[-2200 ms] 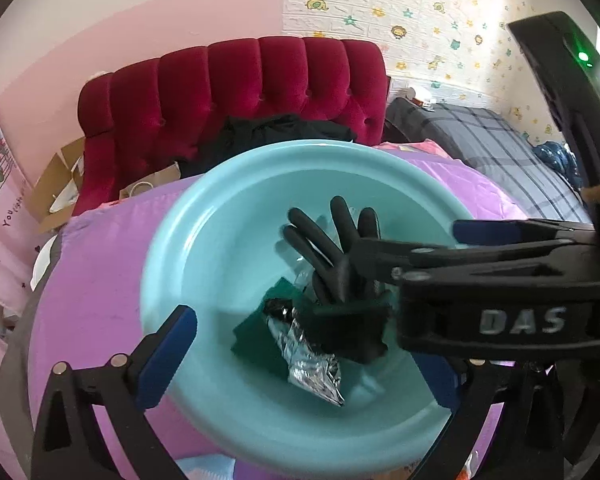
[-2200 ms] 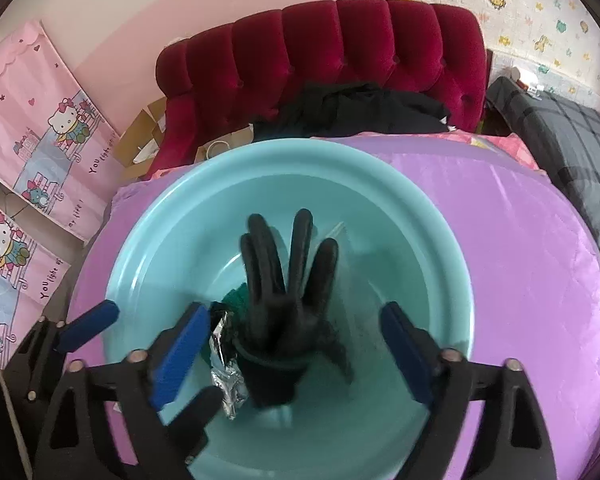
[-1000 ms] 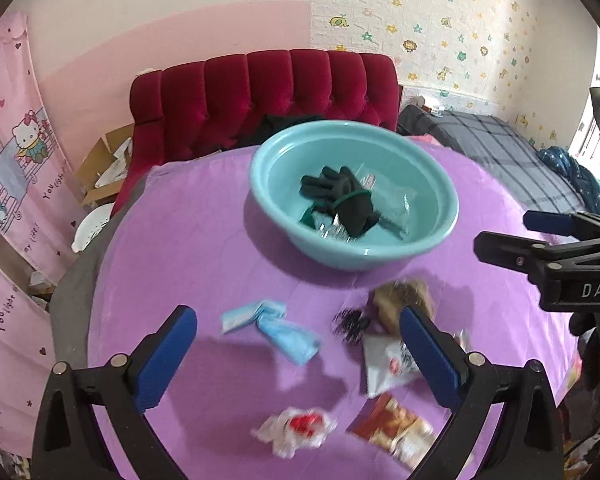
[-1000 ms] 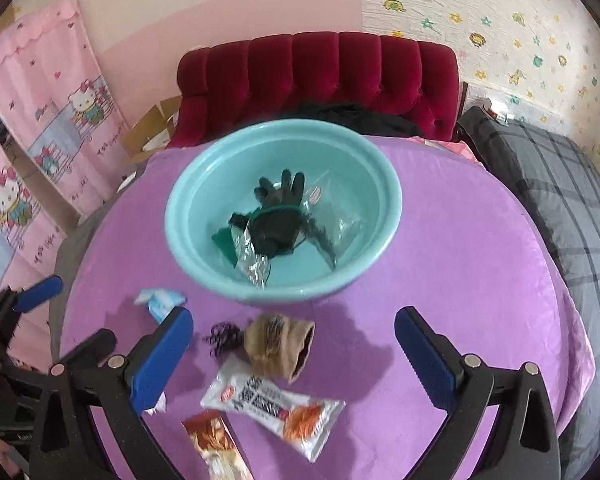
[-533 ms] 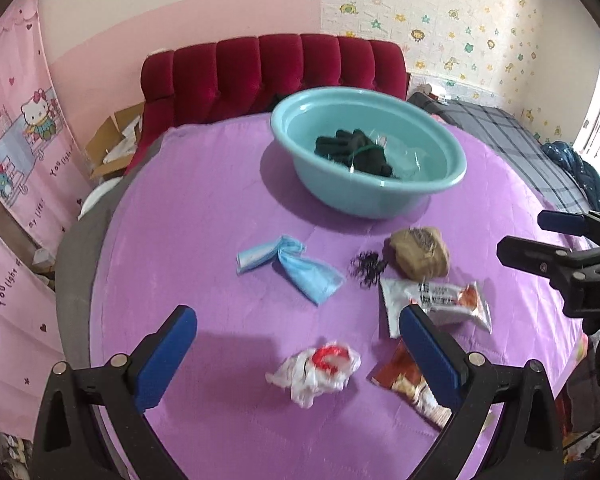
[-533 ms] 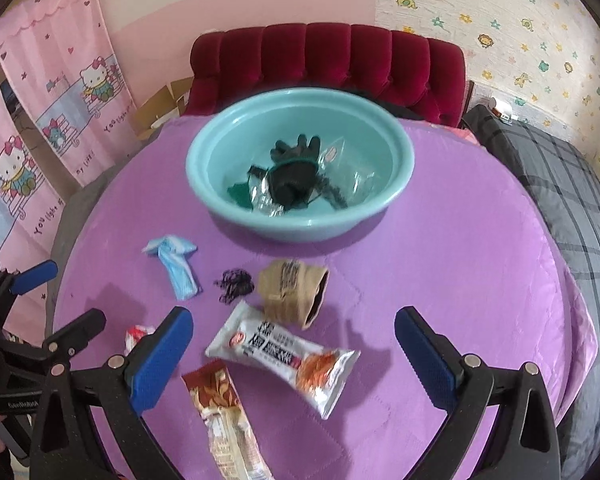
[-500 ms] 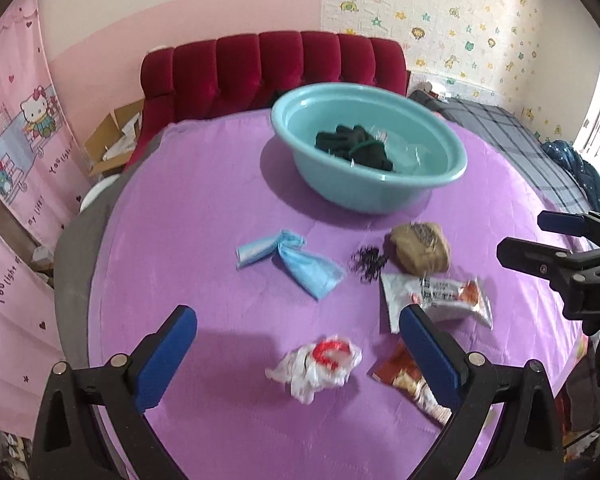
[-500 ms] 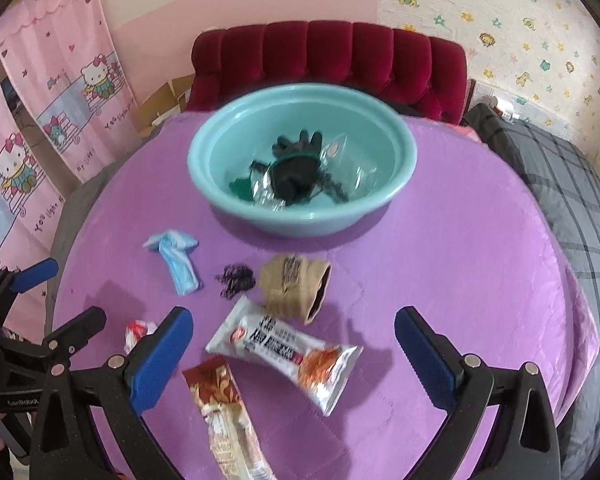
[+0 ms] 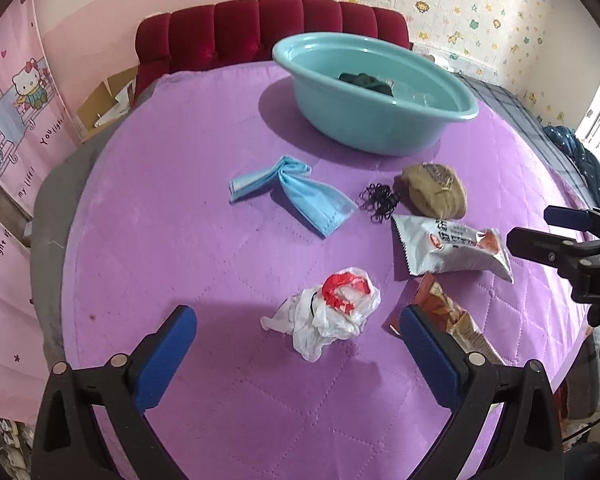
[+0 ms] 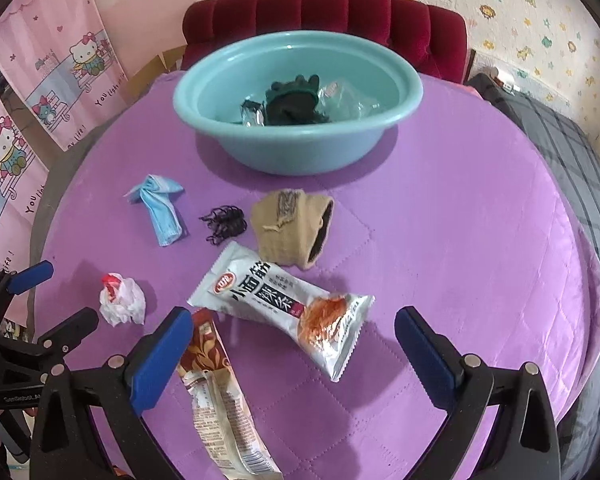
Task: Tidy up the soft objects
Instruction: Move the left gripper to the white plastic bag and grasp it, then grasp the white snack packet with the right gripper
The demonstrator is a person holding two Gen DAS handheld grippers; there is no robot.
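Purple quilted cloth (image 9: 172,216) covers the round table; the task items are split between it and a teal basin (image 10: 296,152) at the far side.

Left gripper (image 9: 298,354): fingers spread wide, nothing between them, held above the near edge just short of a crumpled white and red plastic bag (image 9: 332,312). Right gripper (image 10: 292,356): fingers likewise spread wide and empty, above the near end of a white snack packet (image 10: 284,304) and a brown sachet (image 10: 216,392).

Loose on the cloth, well short of the basin:
- blue face mask (image 9: 292,196), twisted at the middle
- small black tangle of hair ties (image 10: 224,224), between mask and sock
- tan rolled sock (image 10: 292,228), nearest the basin, just beyond the white packet

Right wrist view only: it looks into the basin, showing a dark glove (image 10: 296,100), fingers up, with a silver foil wrapper (image 10: 252,114) at its left and clear plastic (image 10: 348,100) at its right. The sock's dark opening and the printing on the white packet also show here.

Left wrist view only: lower angle, so the basin wall hides most of the contents; only the glove top is seen. The bag's red part is clear here. The sachet is mostly hidden behind the gripper's right finger.

Each view catches the other gripper at its edge.
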